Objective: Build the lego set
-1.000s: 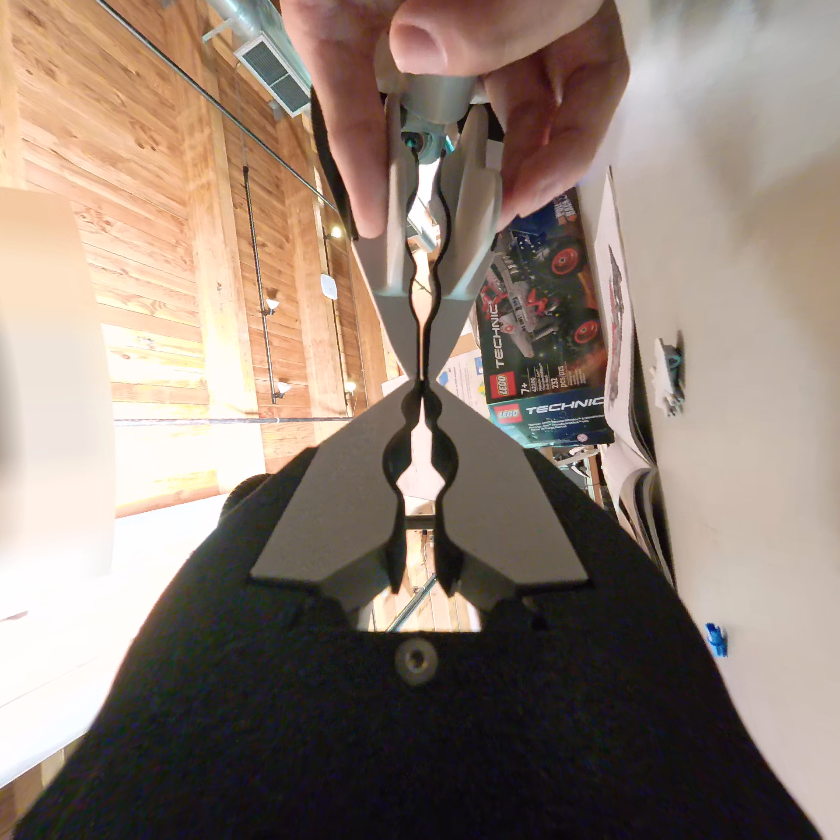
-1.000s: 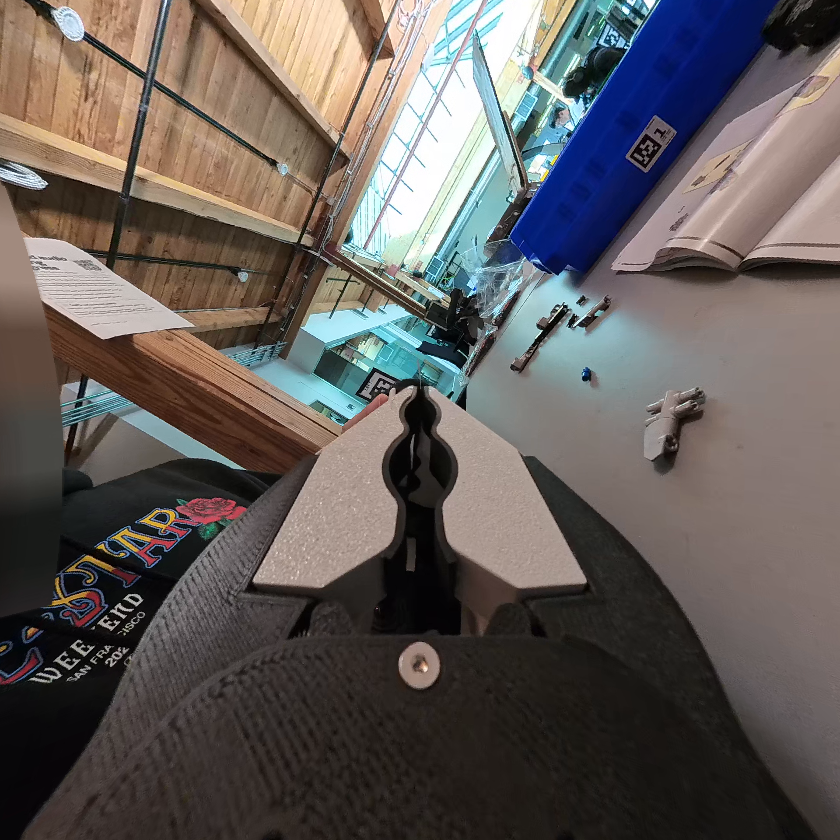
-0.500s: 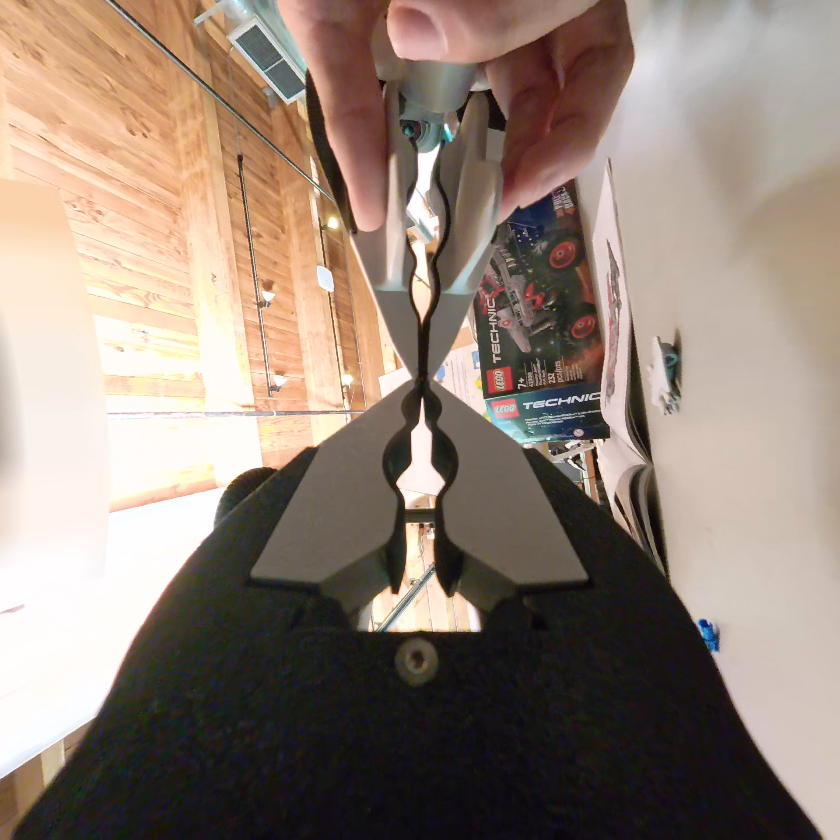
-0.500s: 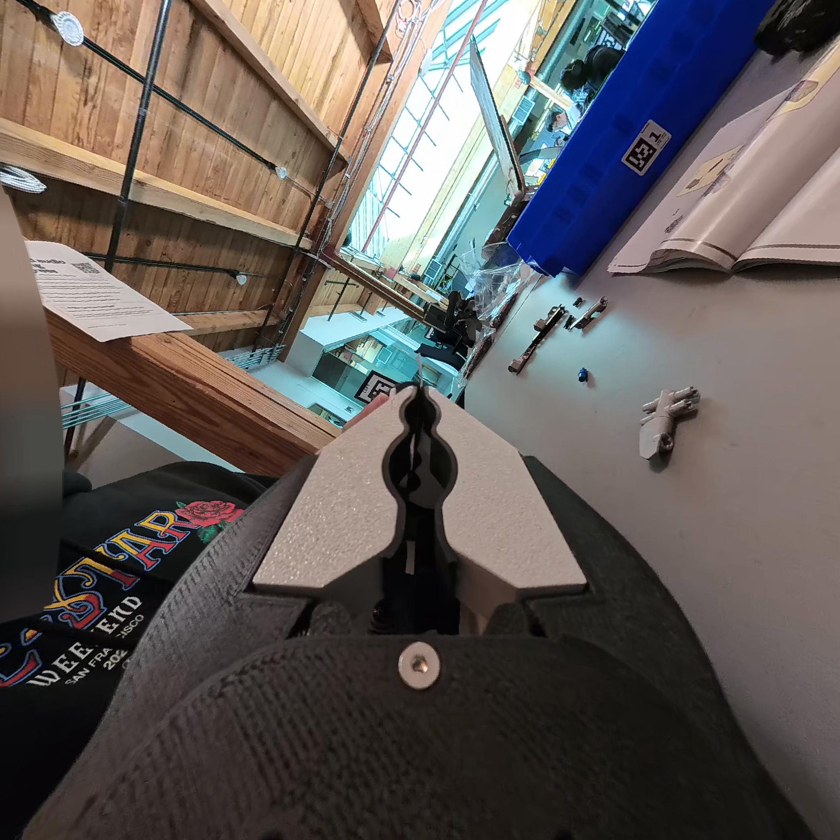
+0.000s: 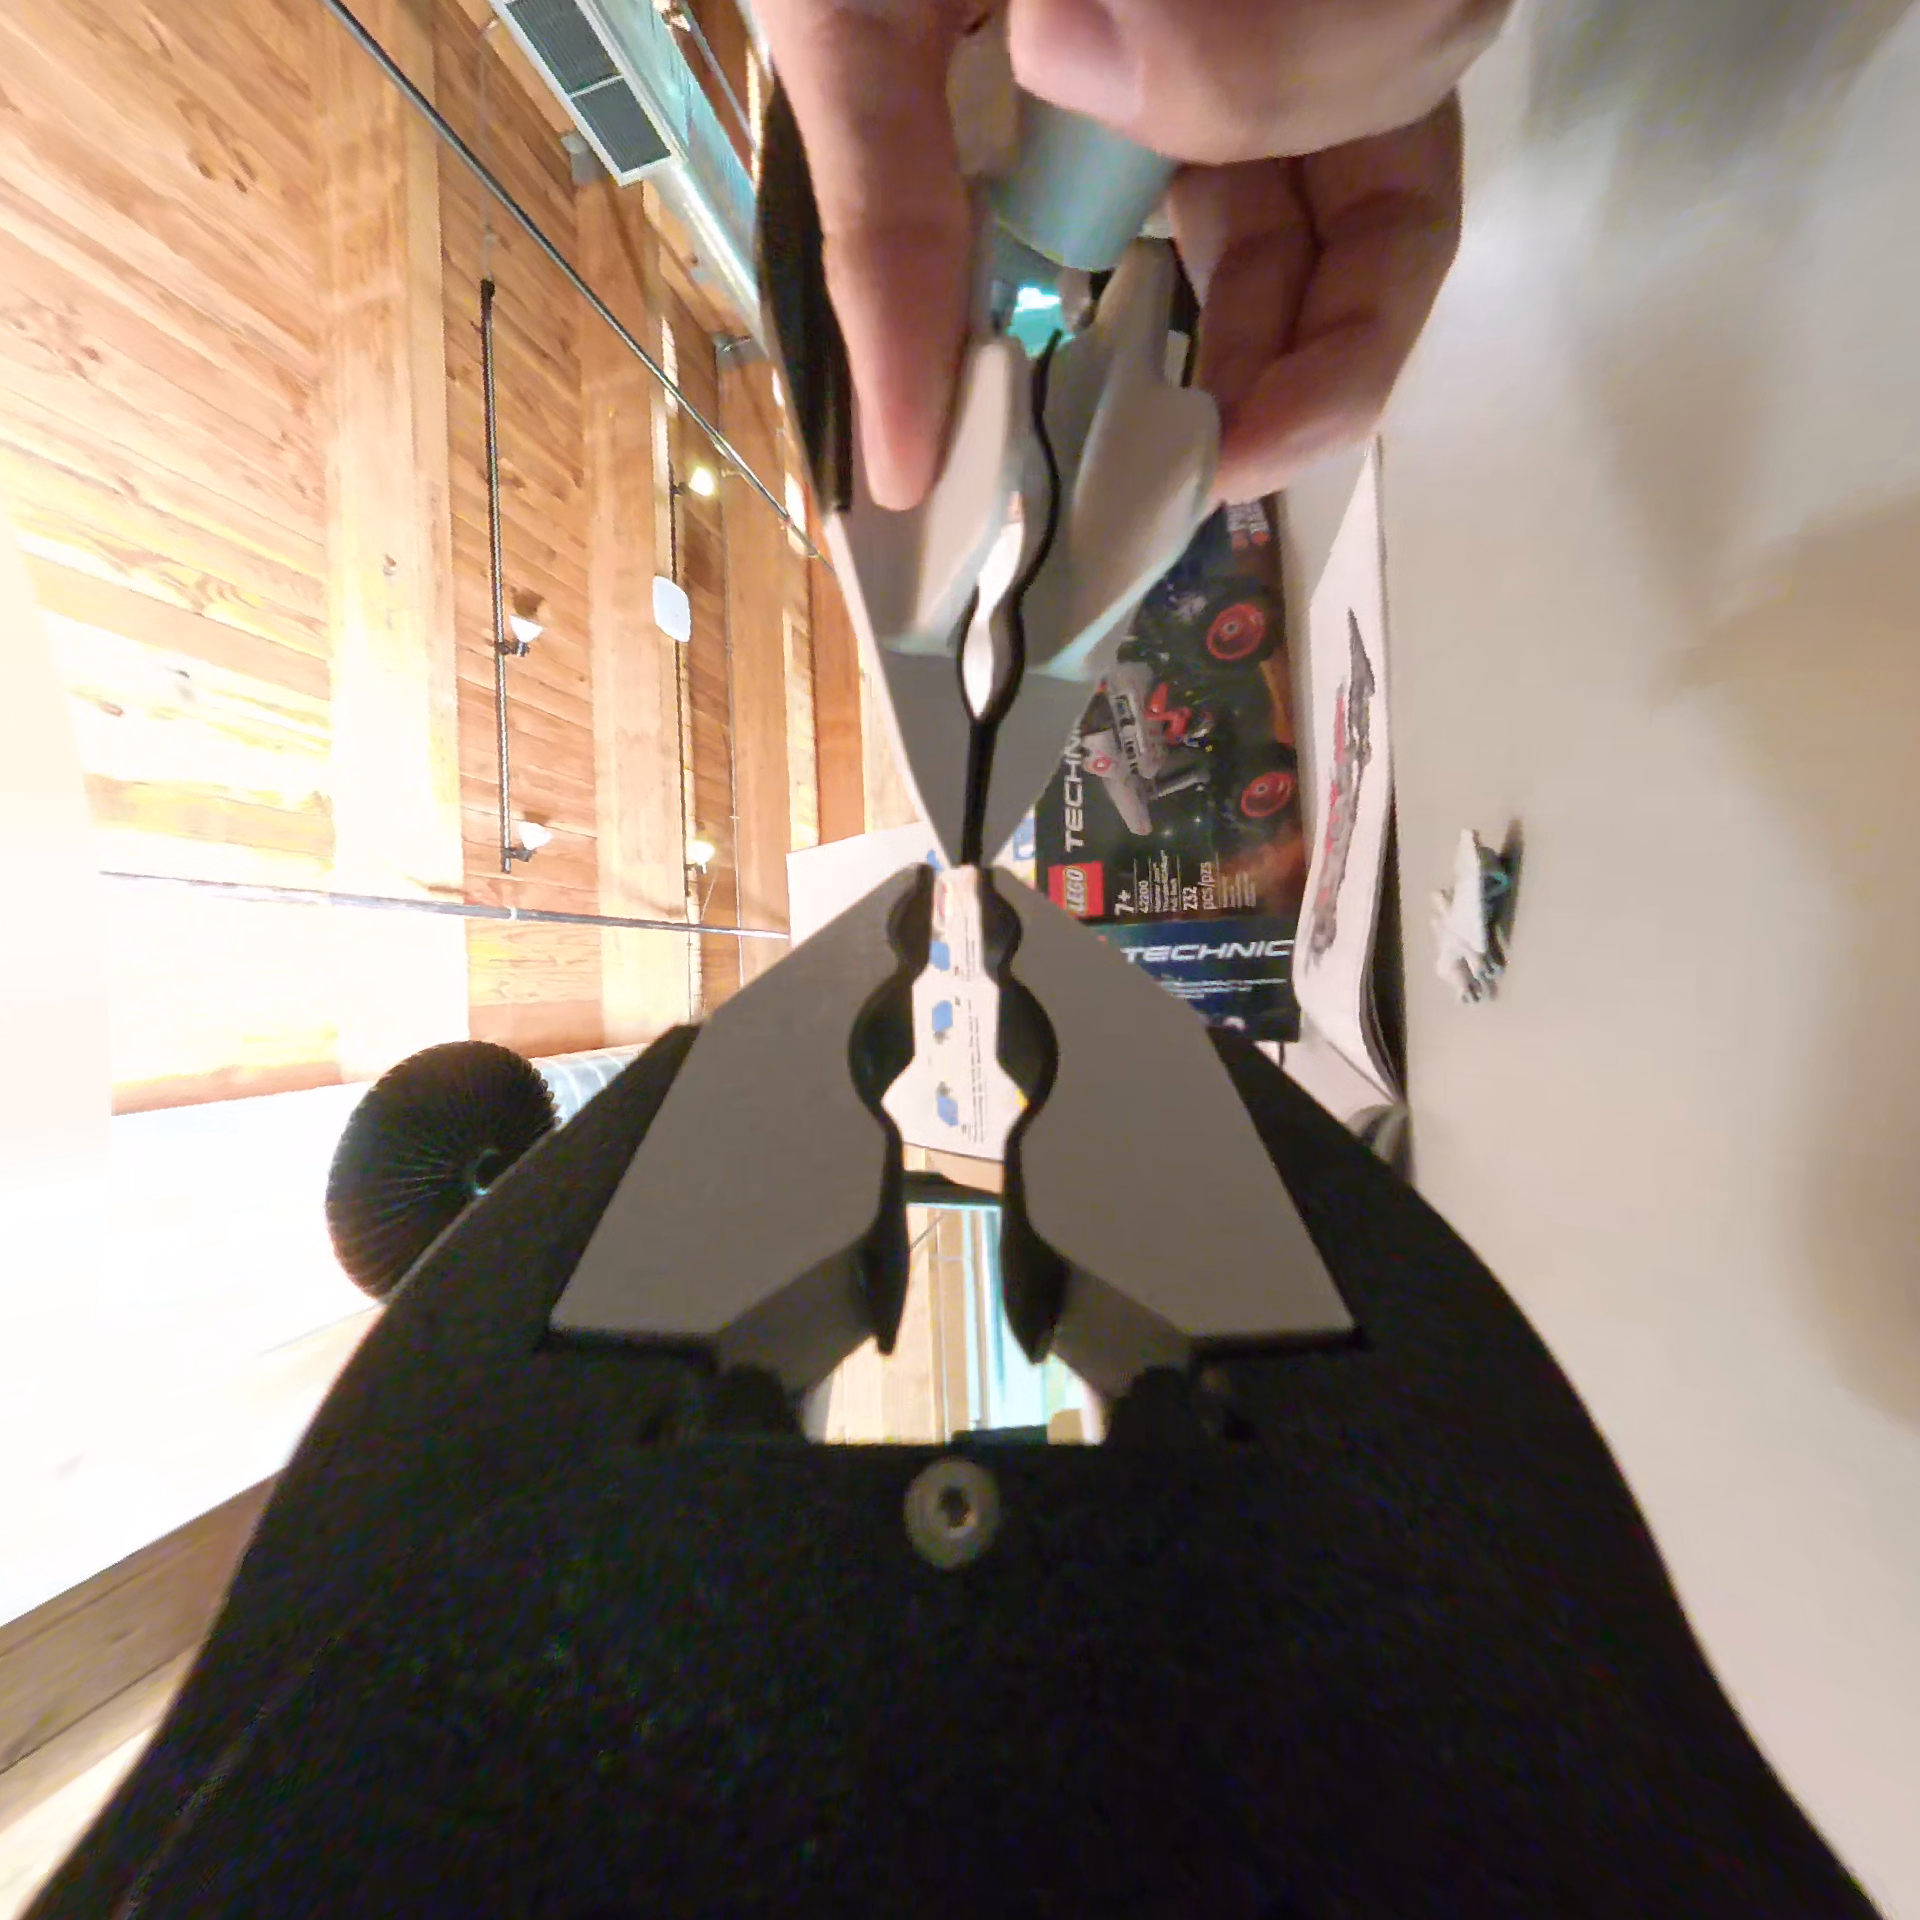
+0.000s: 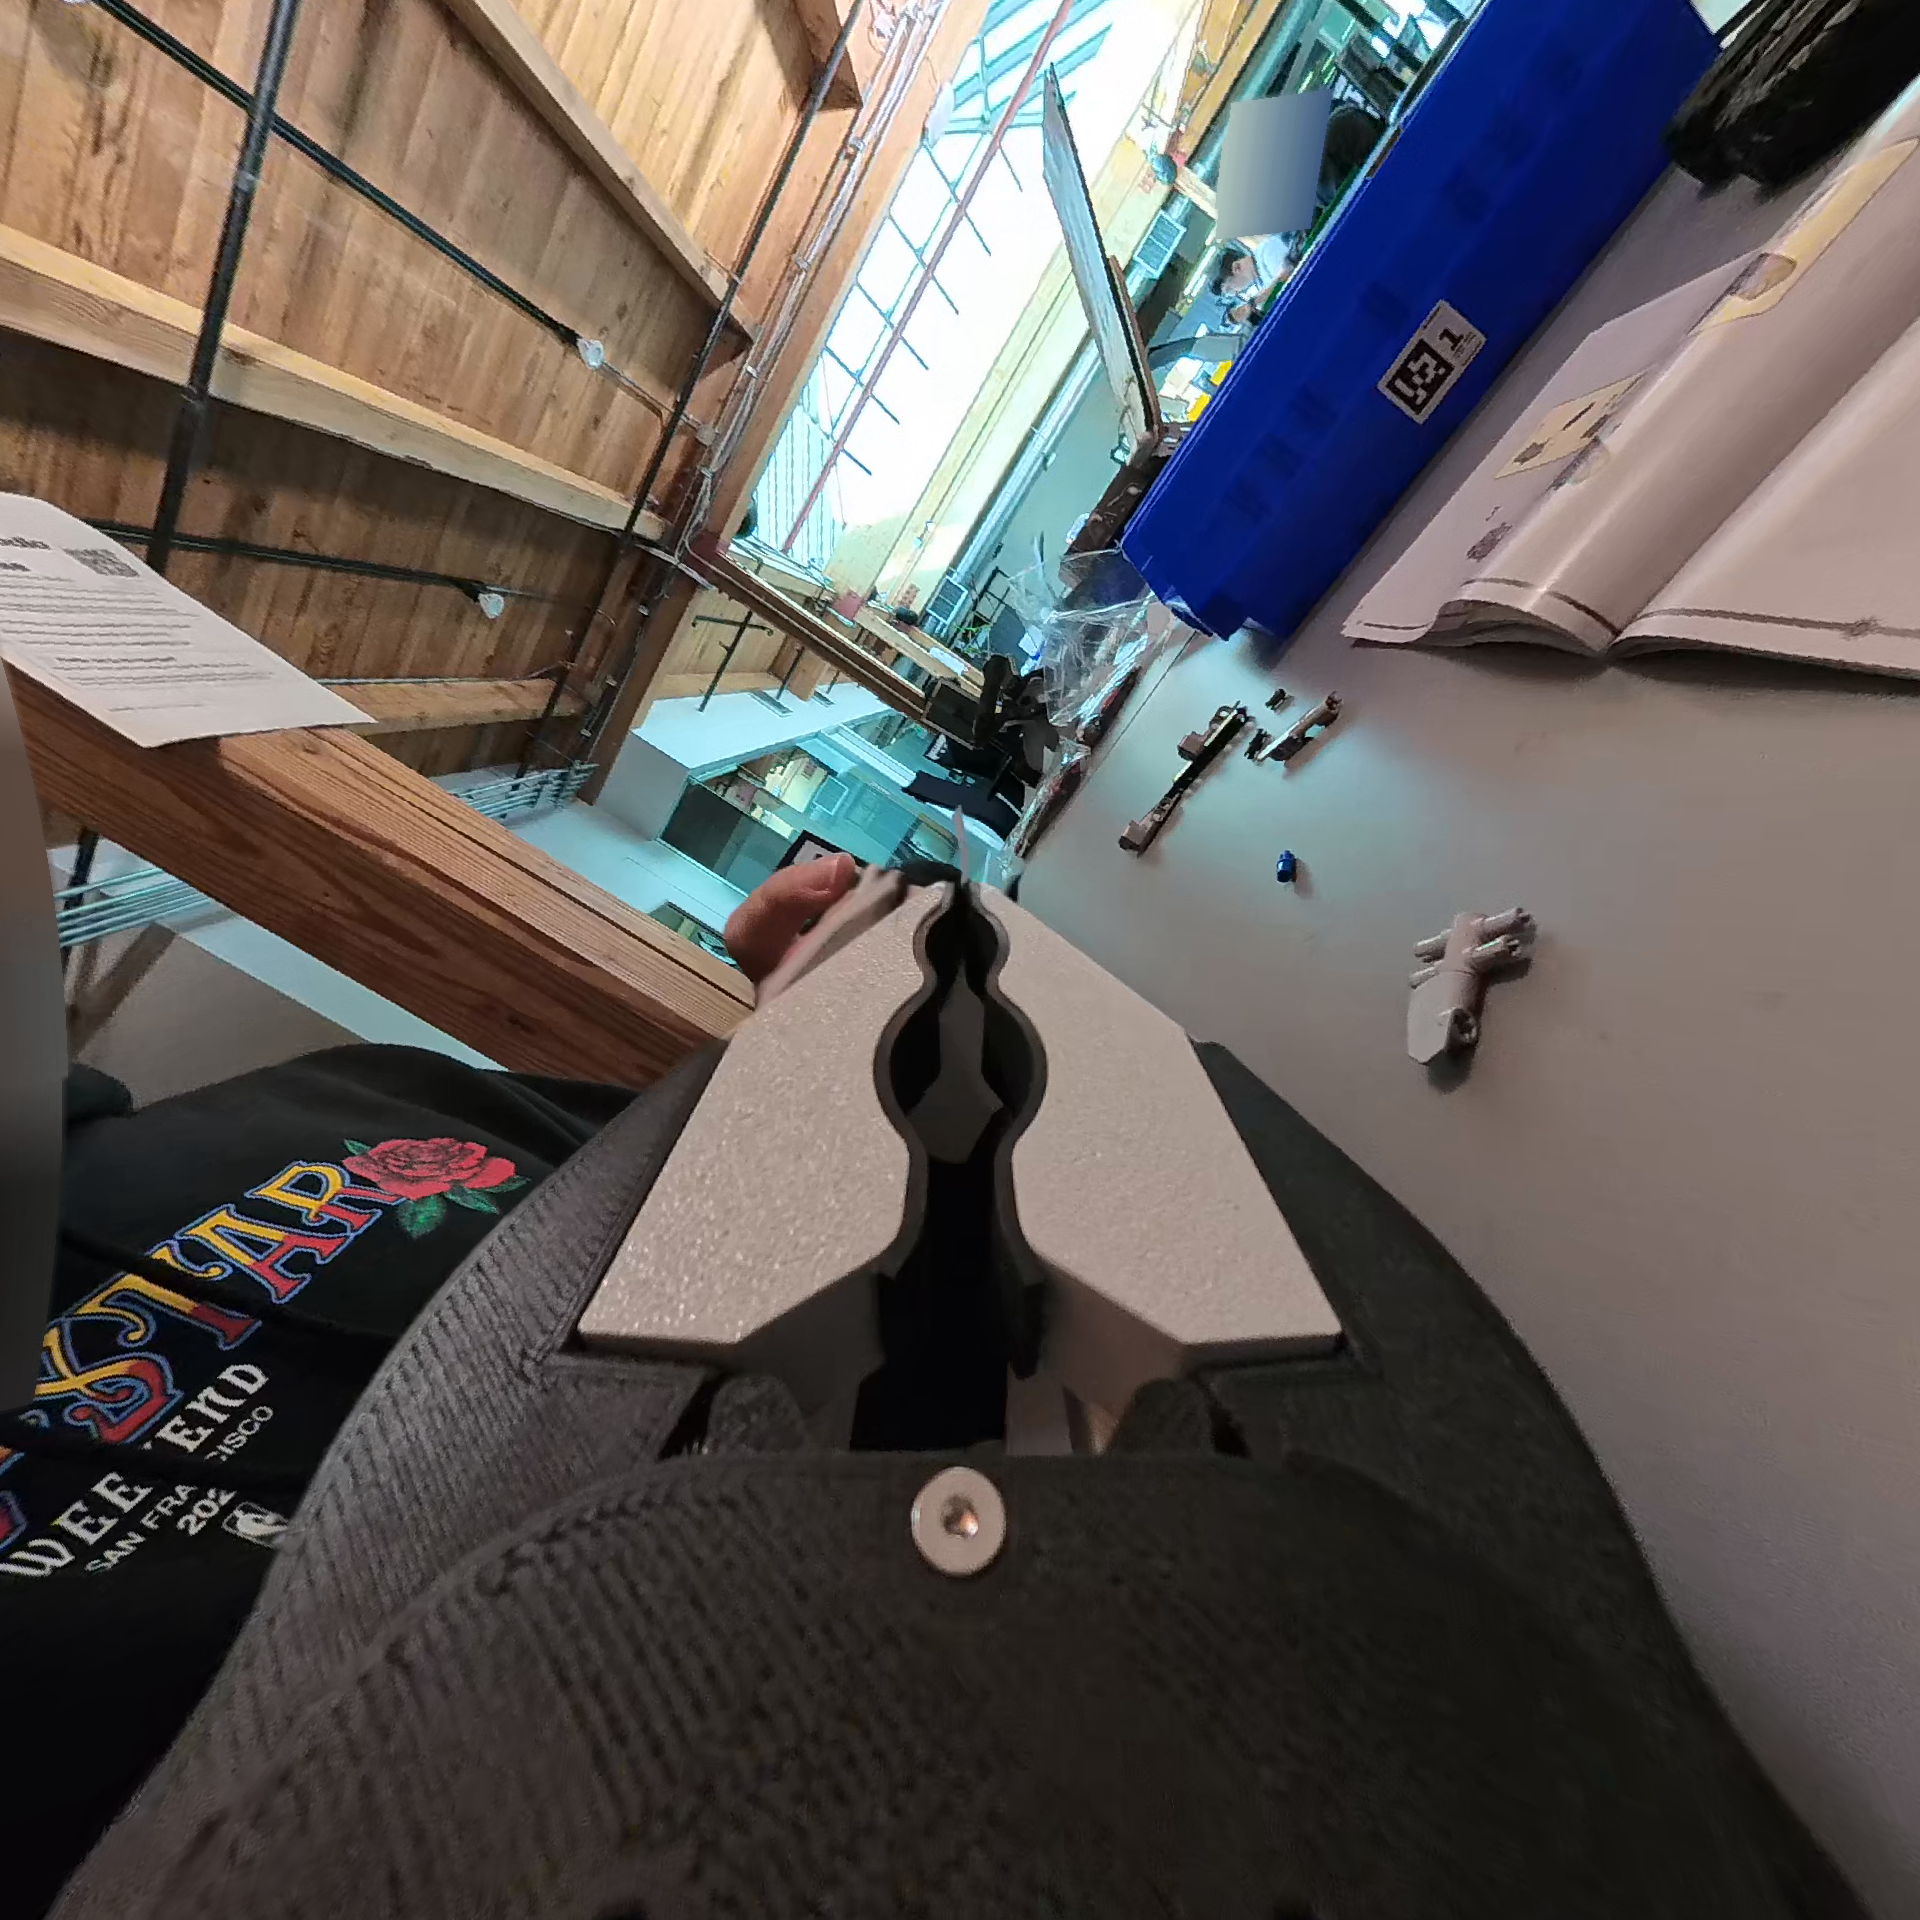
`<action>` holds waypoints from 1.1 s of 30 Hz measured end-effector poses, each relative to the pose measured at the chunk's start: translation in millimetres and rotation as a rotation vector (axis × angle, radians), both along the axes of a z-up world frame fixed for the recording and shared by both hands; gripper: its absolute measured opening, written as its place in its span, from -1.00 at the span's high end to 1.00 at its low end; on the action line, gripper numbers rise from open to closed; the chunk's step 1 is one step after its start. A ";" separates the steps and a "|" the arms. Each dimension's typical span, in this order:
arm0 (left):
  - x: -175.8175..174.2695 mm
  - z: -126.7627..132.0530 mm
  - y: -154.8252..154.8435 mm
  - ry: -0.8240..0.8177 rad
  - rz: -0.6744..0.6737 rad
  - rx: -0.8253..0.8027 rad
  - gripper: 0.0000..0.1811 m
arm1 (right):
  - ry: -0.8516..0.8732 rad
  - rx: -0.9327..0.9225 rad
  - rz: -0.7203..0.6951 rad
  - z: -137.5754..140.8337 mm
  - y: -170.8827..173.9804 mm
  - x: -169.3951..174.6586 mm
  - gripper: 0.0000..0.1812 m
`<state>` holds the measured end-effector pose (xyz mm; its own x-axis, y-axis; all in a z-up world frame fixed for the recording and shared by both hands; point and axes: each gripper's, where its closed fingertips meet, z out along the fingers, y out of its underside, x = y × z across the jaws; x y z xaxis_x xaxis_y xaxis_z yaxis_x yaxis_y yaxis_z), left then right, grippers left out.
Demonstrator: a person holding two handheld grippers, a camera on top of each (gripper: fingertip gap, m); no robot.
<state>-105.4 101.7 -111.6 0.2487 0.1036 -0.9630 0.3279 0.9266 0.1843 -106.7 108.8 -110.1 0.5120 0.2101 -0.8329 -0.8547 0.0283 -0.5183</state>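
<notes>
Your left gripper [image 5: 961, 878] and your right gripper [image 6: 951, 894] meet tip to tip in the air, both tilted well off level, so the table [image 6: 1558, 1299] runs down the right edge of each view. In the left wrist view, the left claw's fingers nearly touch at the tips with only a thin slit between them; whether anything is pinched there you cannot tell. The right gripper [image 5: 977, 821] points back at you with its fingers pressed together along a dark wavy seam, and your right hand [image 5: 1143, 260] wraps its body at the top edge. In the right wrist view, a fingertip [image 6: 790, 914] shows just left of the closed tips. On the table, a small grey lego assembly [image 6: 1460, 977] lies alone to the right of your right gripper, with bare surface all around it. A tiny blue pin [image 6: 1286, 864] sits near it, and a few dark beams [image 6: 1184, 774] lie farther off toward the blue bin [image 6: 1403, 343]. The open instruction booklet [image 6: 1714, 540] lies beside that bin at the right edge. In the left view, the set's box [image 5: 1195, 790] stands beyond the gripper tips, next to the booklet [image 5: 1345, 790].
</notes>
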 end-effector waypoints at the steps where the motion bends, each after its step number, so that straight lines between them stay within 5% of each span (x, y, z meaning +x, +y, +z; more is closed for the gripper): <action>1: 0.6 -1.5 0.2 -0.001 0.001 0.003 0.96 | 0.013 0.007 0.004 0.9 0.1 0.0 1.00; 9: 3.6 -8.8 1.5 0.051 -0.002 -0.030 0.96 | -0.013 -0.023 -0.024 -5.7 1.0 2.8 1.00; 10: 4.6 -13.5 2.3 0.082 0.004 -0.022 0.90 | -0.013 -0.023 -0.027 -5.8 1.2 3.2 1.00; 12: 6.9 -36.0 4.4 0.211 0.025 0.014 0.34 | -0.003 0.017 -0.050 0.6 -1.3 7.3 1.00; 15: 9.7 -36.3 13.3 0.220 0.047 -0.055 0.32 | -0.039 -0.026 -0.077 -2.0 -5.1 13.1 1.00; 18: 12.2 -25.4 24.2 0.355 0.005 -0.300 0.32 | -0.010 0.001 -0.056 1.0 -9.3 13.4 1.00; 21: 16.0 -19.1 30.8 0.718 -0.106 -0.645 0.43 | -0.065 -0.091 -0.011 -17.1 -8.5 11.2 1.00; 26: -0.4 -9.0 23.6 1.650 -0.420 -1.112 0.69 | -0.201 -0.243 0.083 -36.4 -2.3 6.4 1.00; 30: 9.5 -10.1 34.9 2.039 -0.480 -1.204 0.89 | -0.206 -0.261 0.096 -39.6 3.7 11.2 1.00; 33: 17.6 -31.1 34.5 2.149 -0.411 -1.122 0.89 | -0.184 -0.284 0.088 -43.8 5.1 14.8 1.00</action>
<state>-87.8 136.2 -142.7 -0.8250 -0.1695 0.5390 -0.5648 0.2763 -0.7776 -91.9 113.9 -153.9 0.6493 0.0333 -0.7598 -0.7389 -0.2090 -0.6406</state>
